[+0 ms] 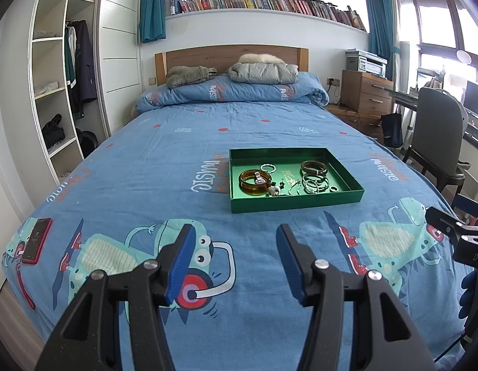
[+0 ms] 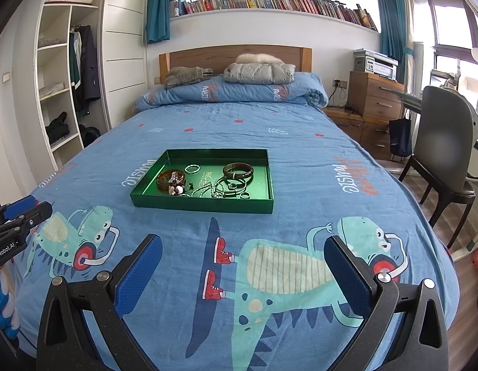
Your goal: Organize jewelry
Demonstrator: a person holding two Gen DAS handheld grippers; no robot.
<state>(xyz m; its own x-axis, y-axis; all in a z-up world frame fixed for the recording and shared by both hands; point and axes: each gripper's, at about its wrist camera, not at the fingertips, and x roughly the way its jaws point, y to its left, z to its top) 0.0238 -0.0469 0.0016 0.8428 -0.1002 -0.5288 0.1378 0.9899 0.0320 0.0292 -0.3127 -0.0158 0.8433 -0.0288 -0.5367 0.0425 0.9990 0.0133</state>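
We see a wide bed under a blue cotton cover printed with cartoon dinosaurs (image 2: 269, 142), and on it, about midway up, a shallow rectangular green tray (image 2: 205, 205) with low walls. From the right wrist view its long axis runs across the bed, side to side, with one long wall facing us; in the left wrist view the green tray (image 1: 296, 205) sits ahead and a little to the right.

All the jewelry we can make out lies inside the tray, none on the cover. Toward its left end is an amber translucent bangle (image 2: 171, 179) with small beaded pieces lying over and beside it; toward the right a dark brown bangle (image 2: 238, 170) lies flat, its opening upward, and just in front of it a cluster of thin silver bangles (image 2: 229, 185) overlaps. A small silver ring (image 2: 245, 195) lies near the front right corner, and a silver beaded bracelet (image 2: 192, 168) sits farther back. Between the groups, tangled chains are too small to sort out.

We judge this fits either jewelry gathered into the tray and done, or a loose pile awaiting sorting within it.

The left gripper (image 1: 235, 238) hovers over the cover with its blue-padded fingers parted and holding nothing; the right gripper (image 2: 243, 250) is likewise spread wide and empty, both well short of the tray.
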